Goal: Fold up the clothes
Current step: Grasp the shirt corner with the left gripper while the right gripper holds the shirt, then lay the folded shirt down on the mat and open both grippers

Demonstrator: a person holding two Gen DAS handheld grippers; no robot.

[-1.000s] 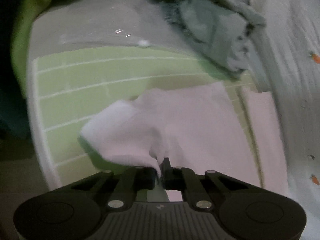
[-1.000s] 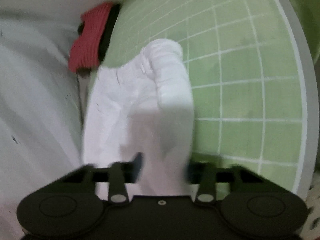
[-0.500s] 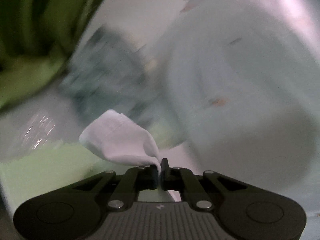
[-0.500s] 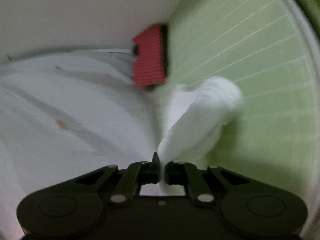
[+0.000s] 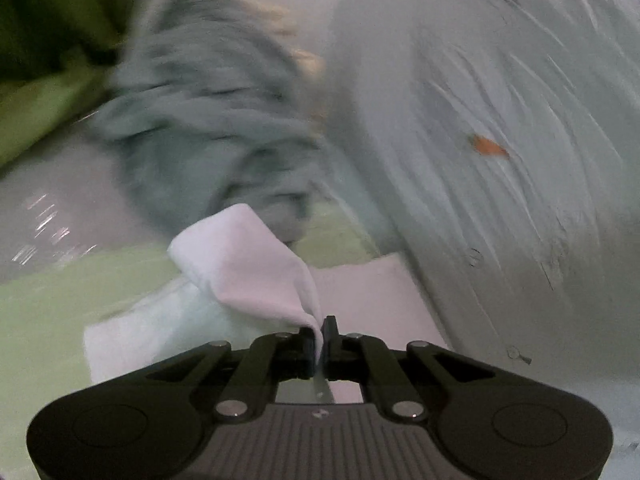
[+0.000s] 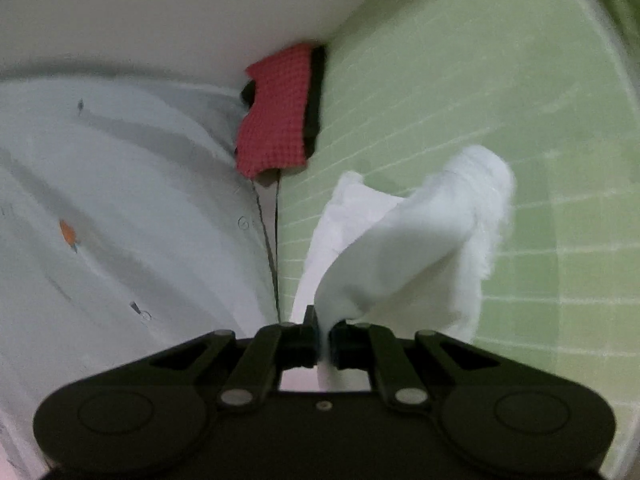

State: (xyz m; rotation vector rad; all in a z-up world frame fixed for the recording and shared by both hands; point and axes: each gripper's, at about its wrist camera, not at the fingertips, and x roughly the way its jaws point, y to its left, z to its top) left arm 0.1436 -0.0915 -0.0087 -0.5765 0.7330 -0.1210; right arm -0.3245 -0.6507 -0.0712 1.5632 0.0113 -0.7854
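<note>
At the bottom centre of both views we hold the white cloth pinched; the left gripper has its jaws pressed together on a thin edge of it, and the right gripper is clamped the same way on another edge. In the left wrist view the cloth rises from the jaws toward the middle of the frame as a raised flap, while more of it lies flat on the green mat at lower left; in the right wrist view it billows up toward the centre right, lifted clear of the mat's white grid lines.

As for progress, we judge a fold of this cloth to be under way; part is lifted and part is down, so it is neither flat nor finished. A crumpled grey garment sits in the upper left of the left view, not folded, so it seems left to do. A red cloth lies at the upper centre of the right view, flat and compact; whether it is already folded we cannot tell. A white sheet with small orange marks fills the right side of the left view.
</note>
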